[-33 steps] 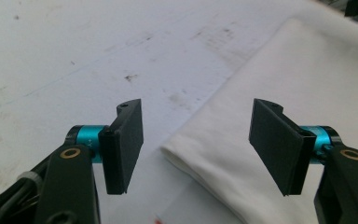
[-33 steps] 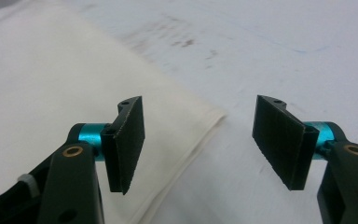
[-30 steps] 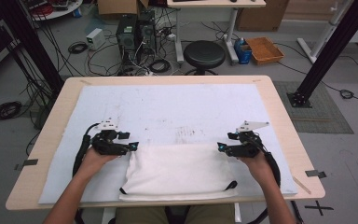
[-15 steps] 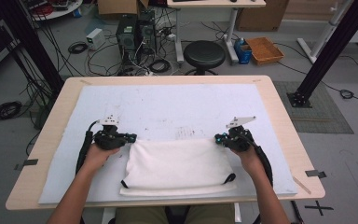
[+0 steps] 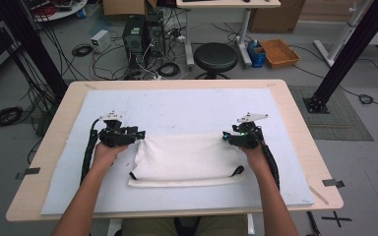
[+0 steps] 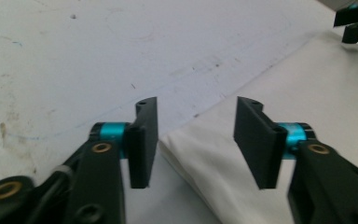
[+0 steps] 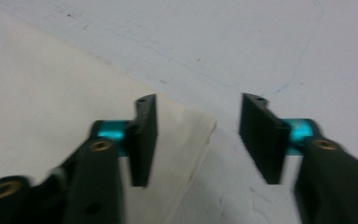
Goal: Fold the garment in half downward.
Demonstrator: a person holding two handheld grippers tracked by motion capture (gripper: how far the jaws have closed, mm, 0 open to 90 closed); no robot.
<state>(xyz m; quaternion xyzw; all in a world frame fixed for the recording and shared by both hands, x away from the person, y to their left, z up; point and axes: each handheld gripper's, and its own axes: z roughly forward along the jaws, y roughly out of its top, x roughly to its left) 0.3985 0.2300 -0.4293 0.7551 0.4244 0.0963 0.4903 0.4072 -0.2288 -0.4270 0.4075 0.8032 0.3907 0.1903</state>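
A folded white cloth (image 5: 184, 157) with black loops at its near corners lies on the white mat (image 5: 187, 105). My left gripper (image 5: 140, 132) rests at the cloth's far left corner and my right gripper (image 5: 225, 136) at its far right corner. In the left gripper view the jaws (image 6: 198, 107) stand apart, just opened, with the cloth's corner (image 6: 307, 84) lying flat under the gap and no pad pressing it. The right gripper (image 7: 199, 102) has also just been opening. The cloth's corner (image 7: 51, 84) lies under its left jaw, free of the pads.
The mat covers most of the wooden table (image 5: 300, 128). Beyond the table's far edge stand a black stool (image 5: 216, 56), computer towers (image 5: 140, 32) and loose cables on the floor. Black frame posts (image 5: 344, 54) rise at both sides.
Both hands and the cloth have shifted toward the far side of the table. The jaws now stand apart off the cloth's far corners.
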